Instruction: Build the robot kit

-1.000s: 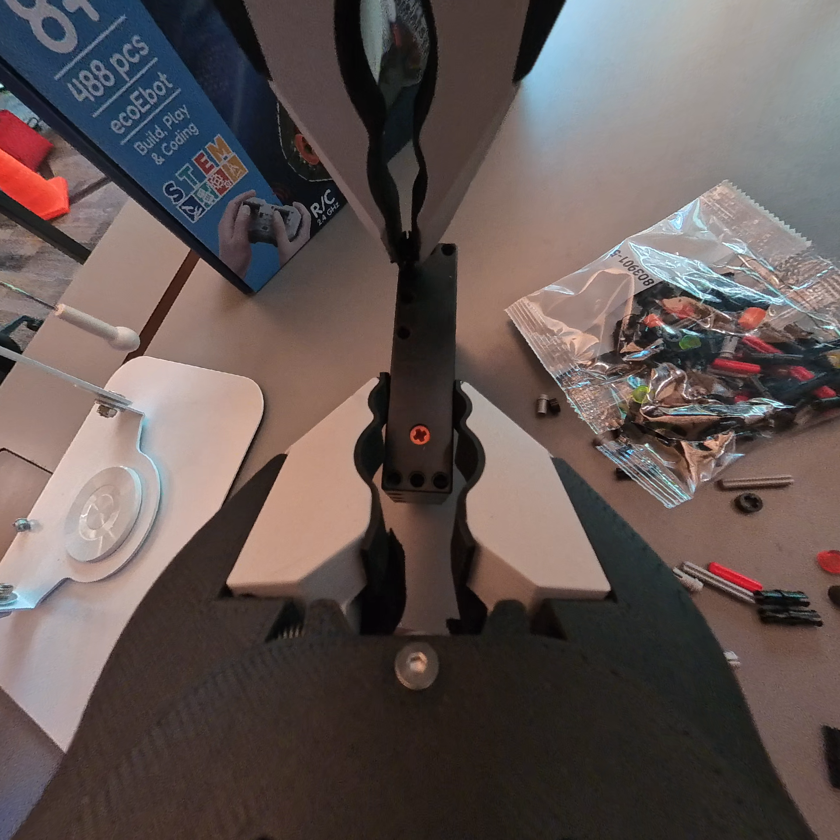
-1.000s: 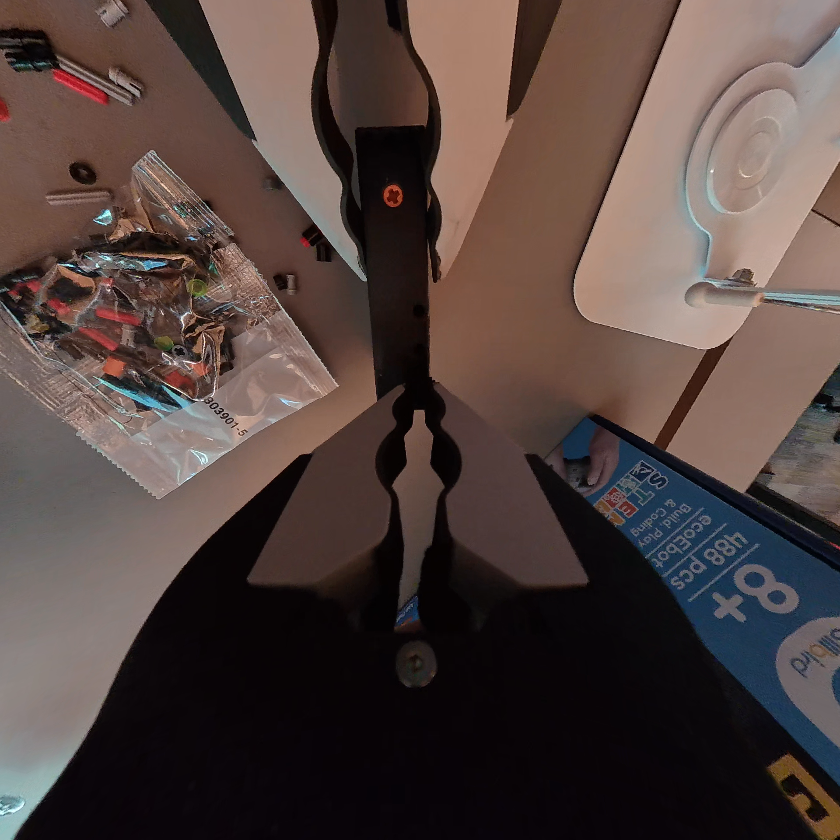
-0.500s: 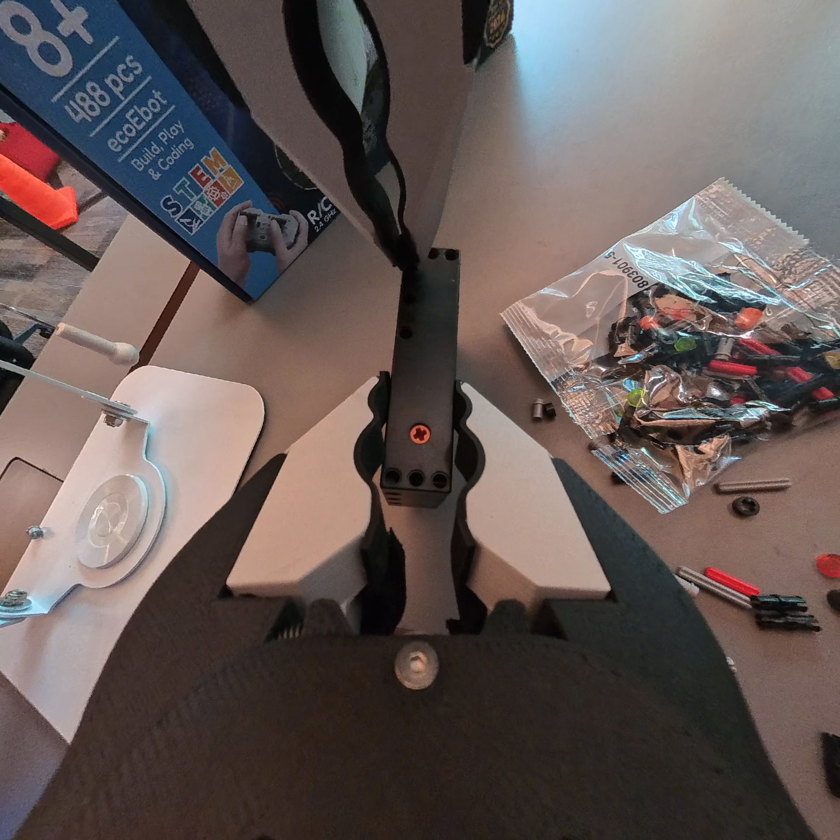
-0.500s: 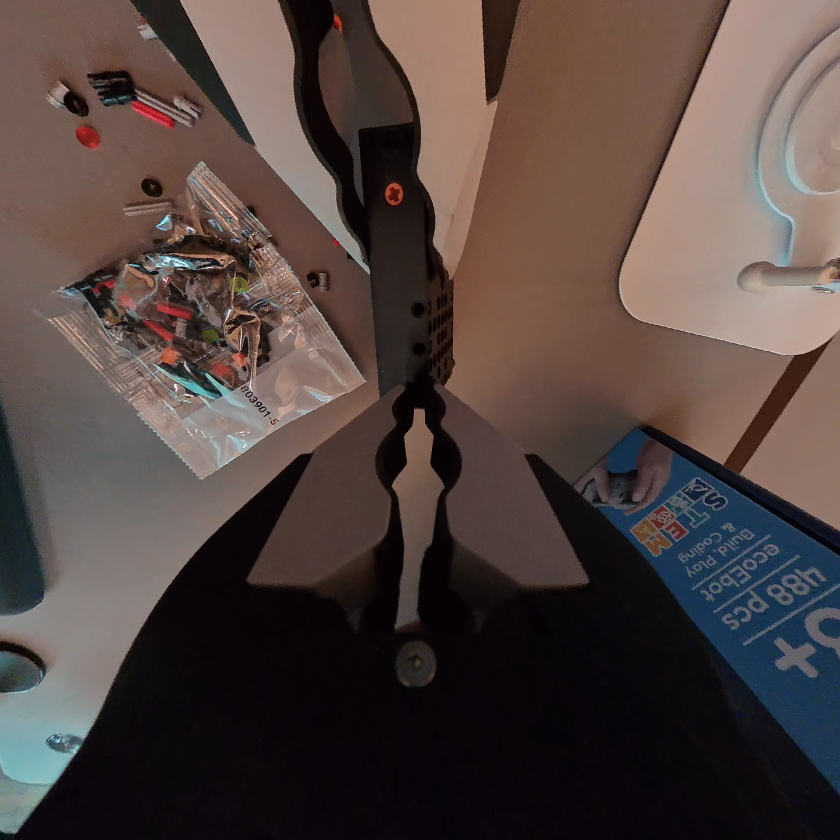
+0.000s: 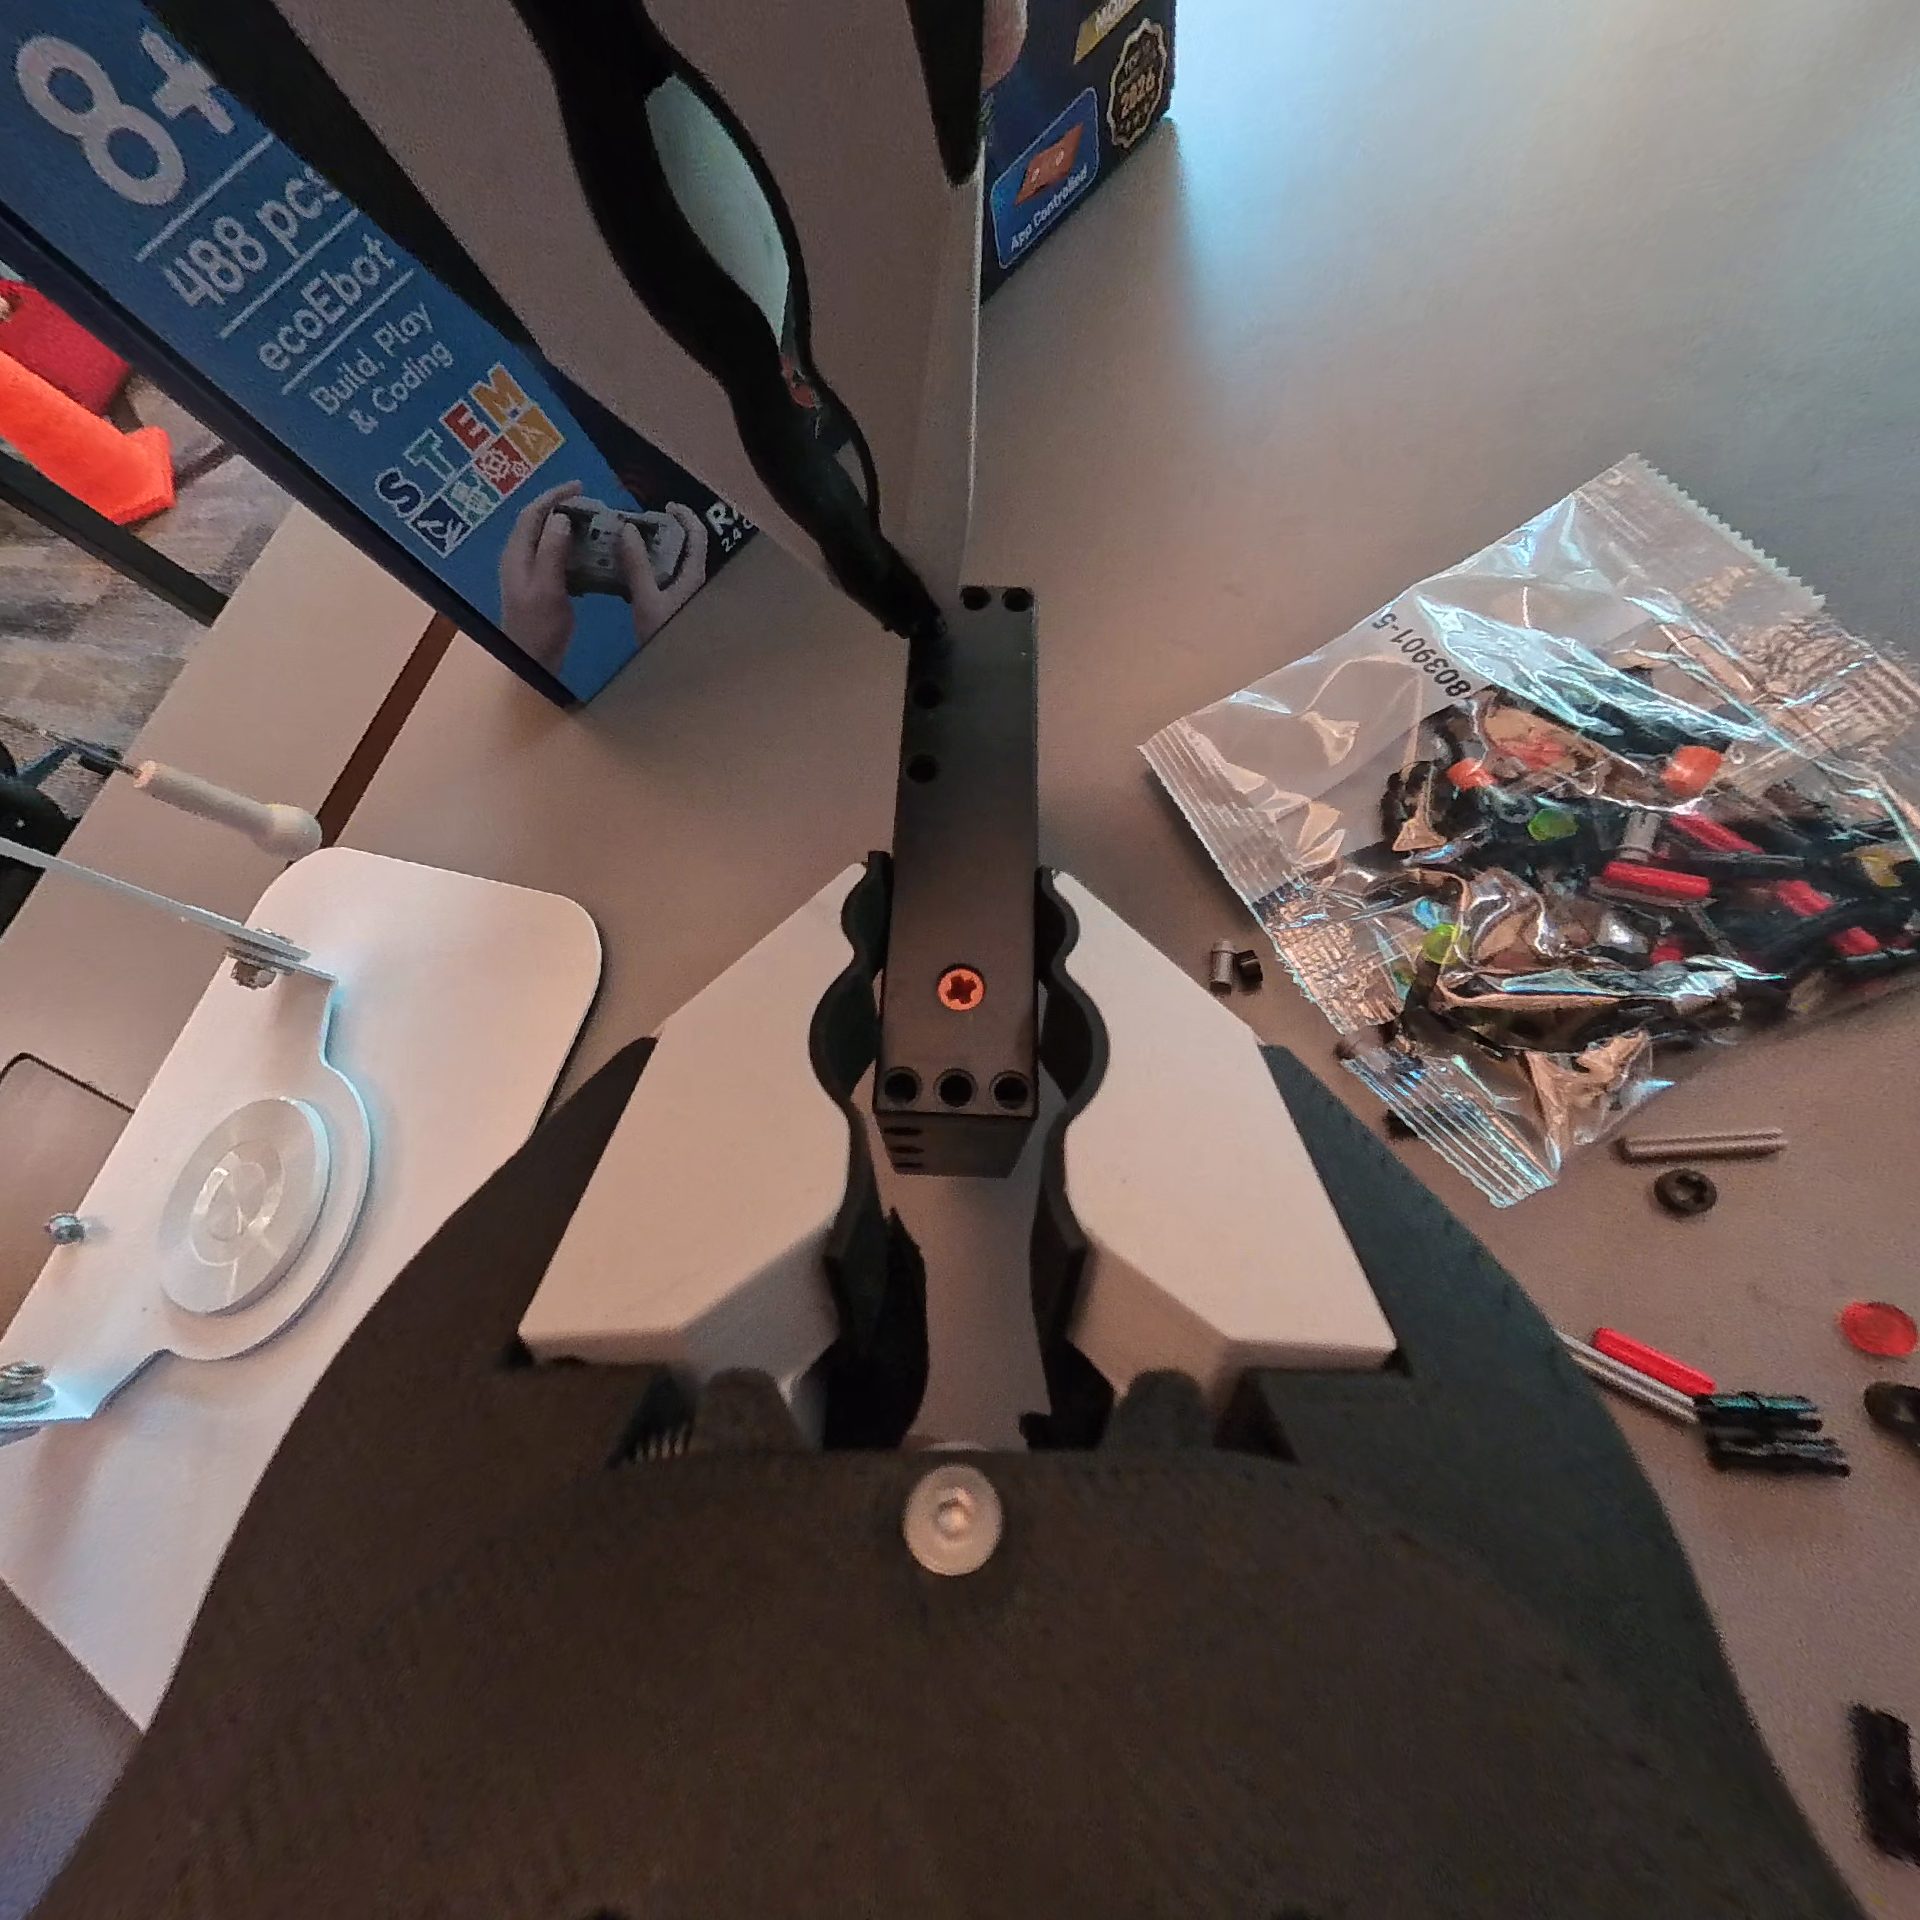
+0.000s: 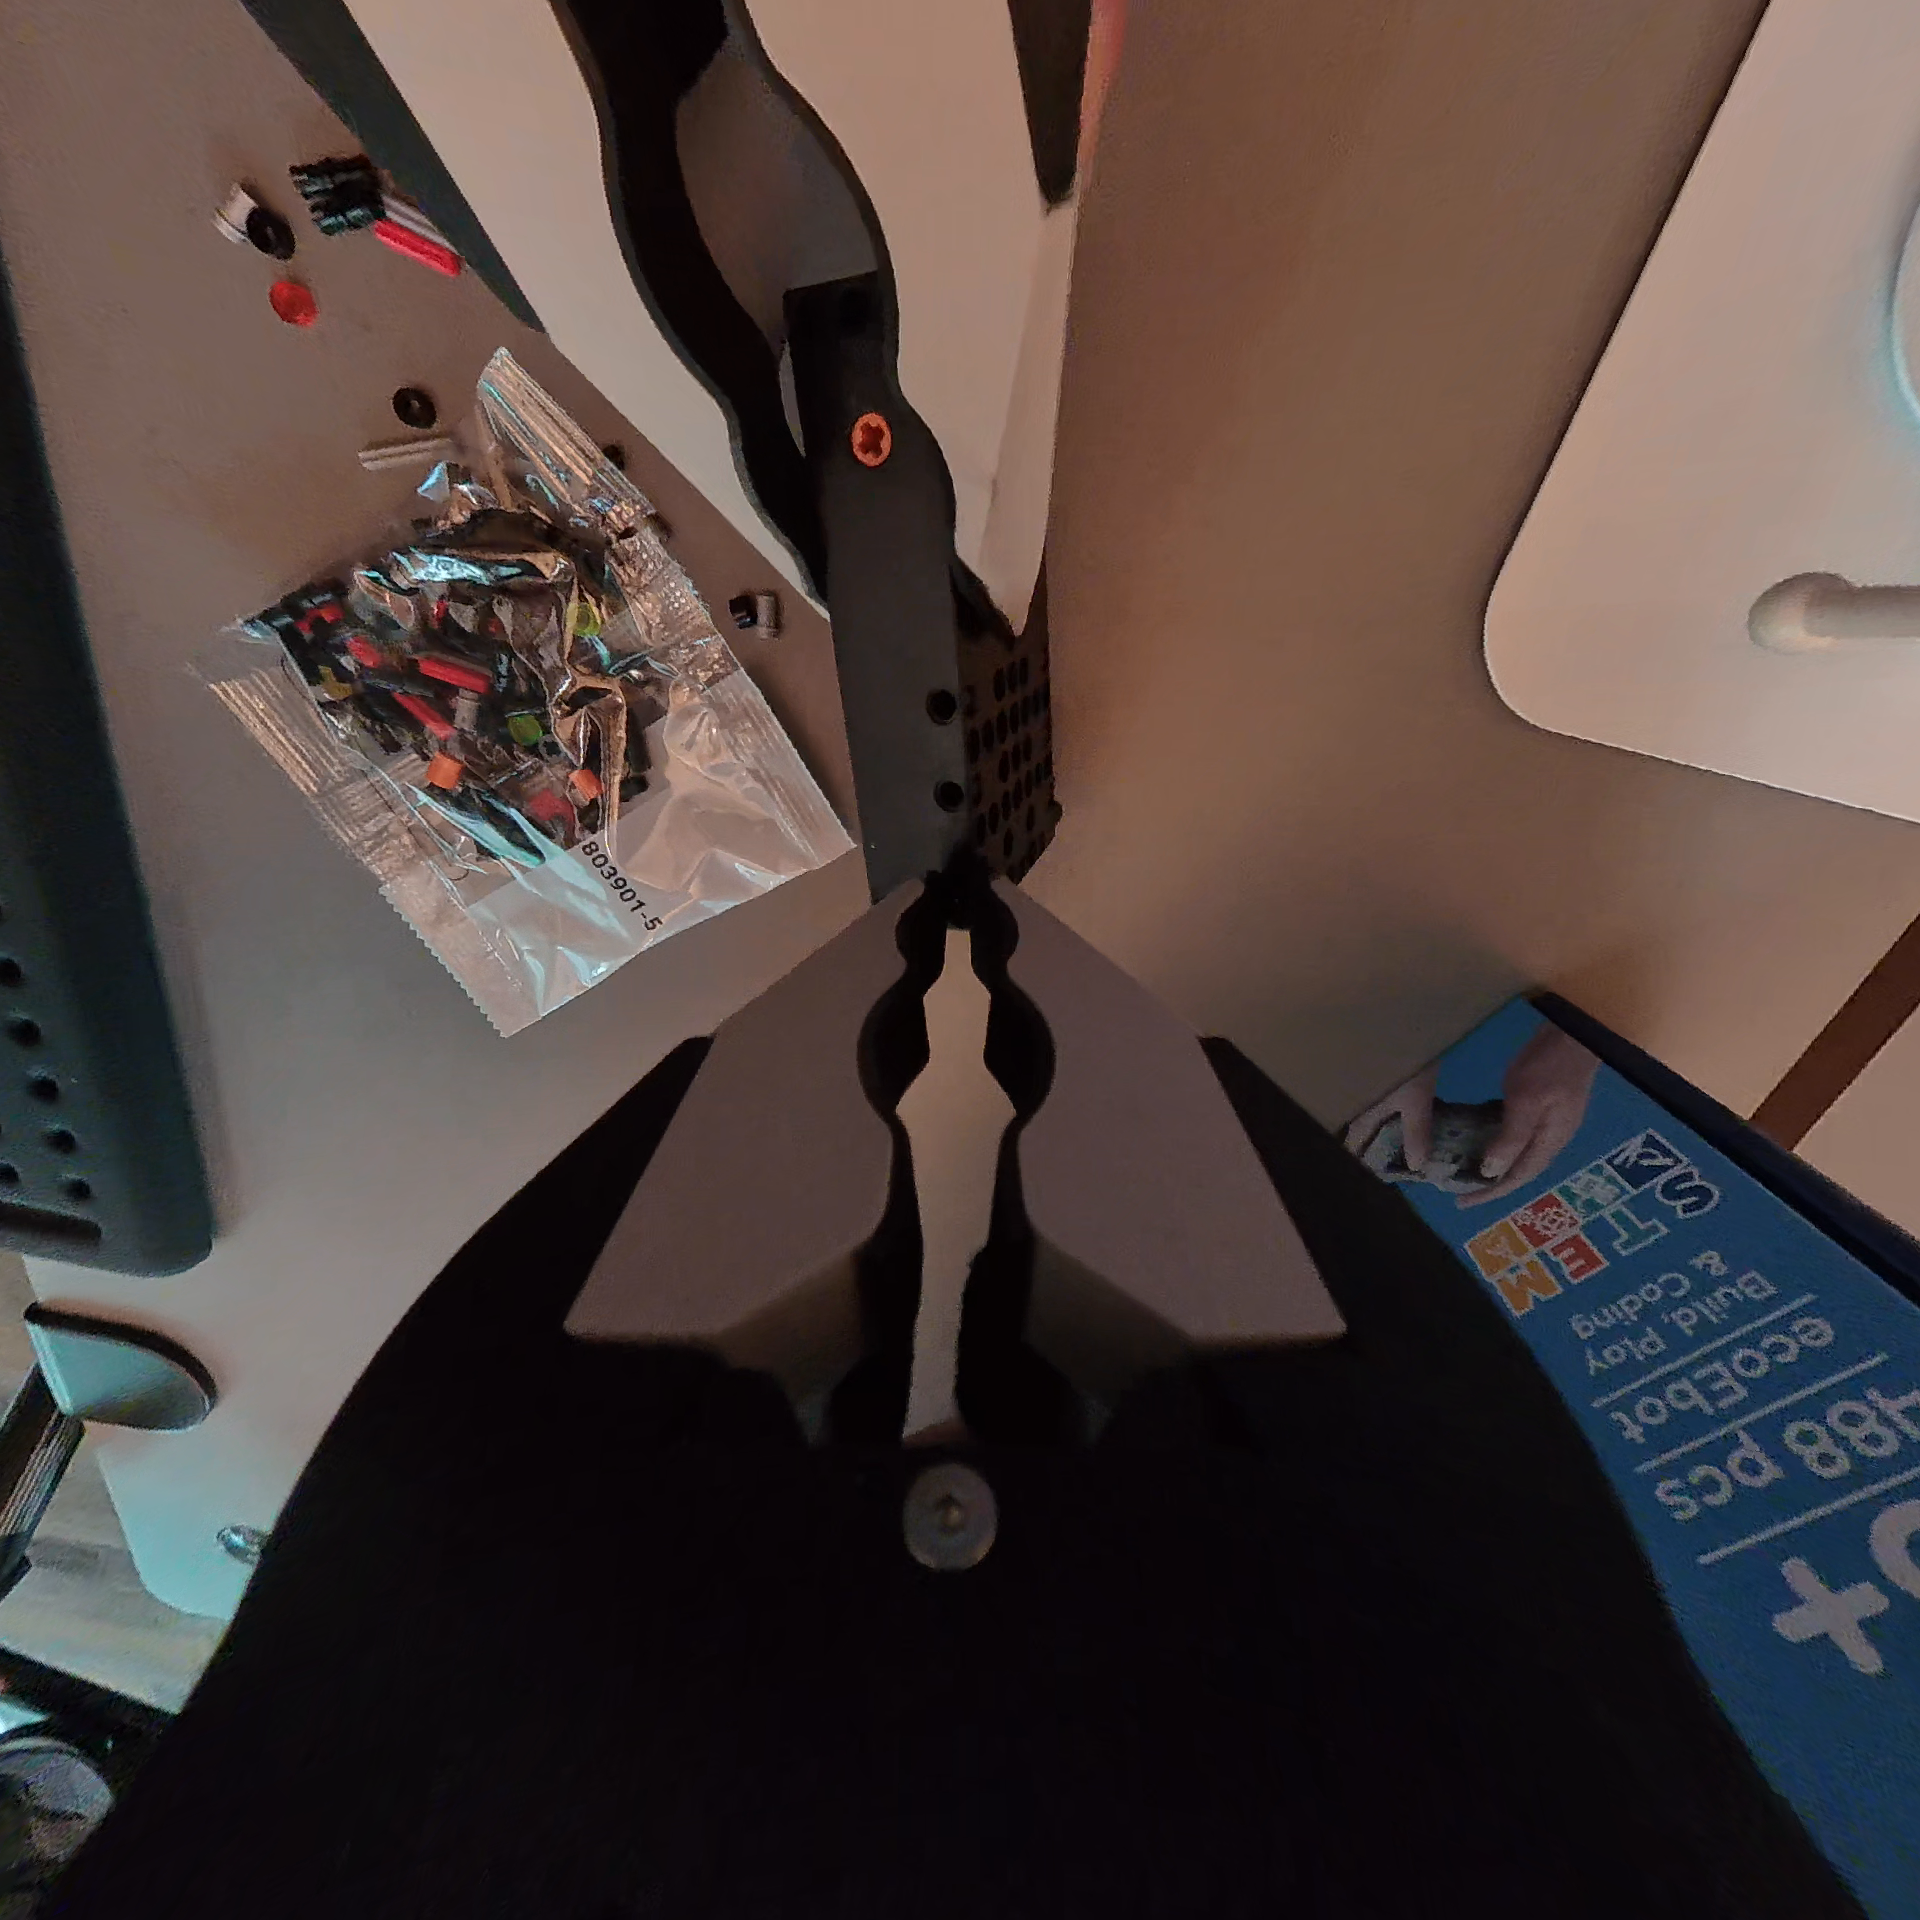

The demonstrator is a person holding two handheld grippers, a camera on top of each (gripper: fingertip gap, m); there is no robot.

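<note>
Black block (image 5: 961, 862), one, orange screw on top, held above the surface (image 5: 1455, 312). Left wrist view: left tongs (image 5: 958, 997) clamped on its near end; right tongs pinch the far end. One clear parts bag (image 5: 1558, 852) right, one blue box (image 5: 343, 343) upper left. Right wrist view: right tongs (image 6: 958, 914) closed on block (image 6: 894, 644) end; same bag (image 6: 499, 707) left, box (image 6: 1714, 1351) right.

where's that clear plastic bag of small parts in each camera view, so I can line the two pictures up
Left wrist view: the clear bag of small parts lies at the right edge, on the table, right of the left gripper.
Right wrist view: the same bag lies left of centre, left of the right gripper.
Shared landmark: the black block with the orange screw, which both grippers grip, one at each end.
</note>
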